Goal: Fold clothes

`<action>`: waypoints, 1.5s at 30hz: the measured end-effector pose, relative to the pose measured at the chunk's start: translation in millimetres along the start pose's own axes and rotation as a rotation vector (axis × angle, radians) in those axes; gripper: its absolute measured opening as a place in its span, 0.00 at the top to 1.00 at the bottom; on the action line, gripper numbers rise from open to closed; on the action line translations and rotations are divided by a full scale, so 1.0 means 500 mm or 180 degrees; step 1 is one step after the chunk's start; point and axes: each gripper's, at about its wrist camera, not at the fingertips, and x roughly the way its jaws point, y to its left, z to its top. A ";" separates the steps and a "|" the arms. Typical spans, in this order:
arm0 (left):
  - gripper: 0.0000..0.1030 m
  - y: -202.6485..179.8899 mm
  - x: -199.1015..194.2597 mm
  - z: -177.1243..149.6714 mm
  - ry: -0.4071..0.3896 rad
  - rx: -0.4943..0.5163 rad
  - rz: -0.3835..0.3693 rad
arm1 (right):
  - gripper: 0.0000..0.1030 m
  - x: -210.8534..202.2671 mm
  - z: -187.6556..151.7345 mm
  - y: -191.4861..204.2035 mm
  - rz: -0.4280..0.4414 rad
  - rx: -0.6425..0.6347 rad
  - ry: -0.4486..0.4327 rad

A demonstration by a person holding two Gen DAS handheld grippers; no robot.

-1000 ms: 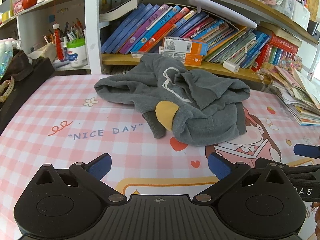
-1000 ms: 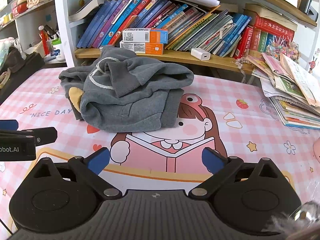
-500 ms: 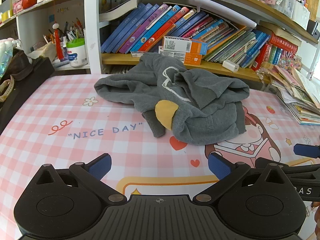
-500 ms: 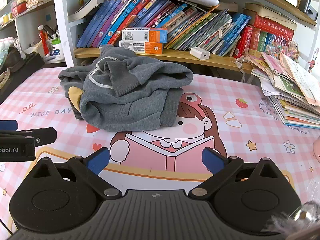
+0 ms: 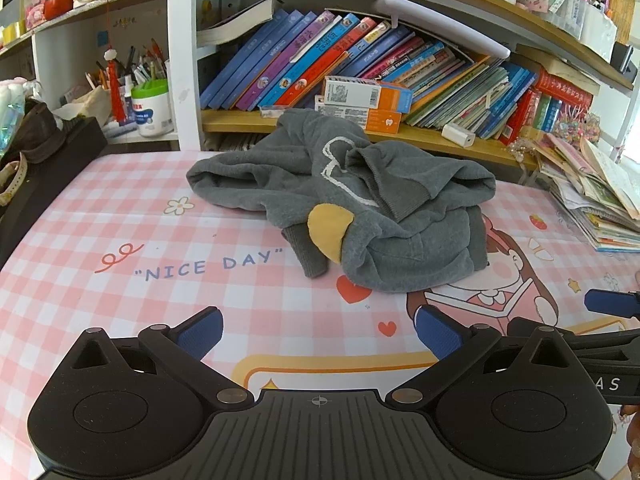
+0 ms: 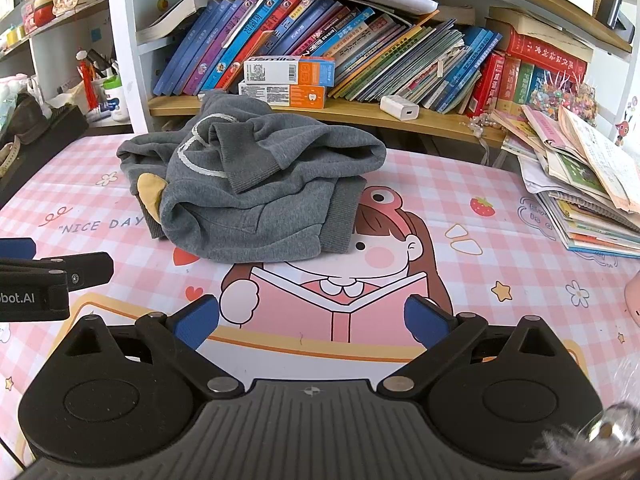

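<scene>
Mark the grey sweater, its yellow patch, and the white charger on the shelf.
grey sweater [image 6: 256, 216]: right wrist view, on the front body panel.
yellow patch [image 5: 328, 232]: left wrist view, middle of the patch.
white charger [image 6: 399, 109]: right wrist view, on its front face.

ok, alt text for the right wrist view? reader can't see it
A crumpled grey sweatshirt lies in a heap on a pink checked table mat, untouched, ahead of the open, empty right gripper. The left gripper pokes in from the left edge. Behind the table, a shelf of leaning books; loose booklets pile at right.
</scene>
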 end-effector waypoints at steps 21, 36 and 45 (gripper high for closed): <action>0.00 -0.004 0.008 0.000 0.0062 0.0009 -0.0039 | 0.03 0.003 0.000 -0.003 0.0002 0.0006 0.0021; 0.00 -0.001 0.031 0.001 0.0218 -0.0029 -0.0091 | 0.03 0.028 0.003 -0.006 0.0029 0.0012 0.0108; 0.00 0.003 0.055 0.002 0.0327 -0.0070 -0.0052 | 0.03 0.056 0.004 -0.009 0.0059 0.0039 0.0224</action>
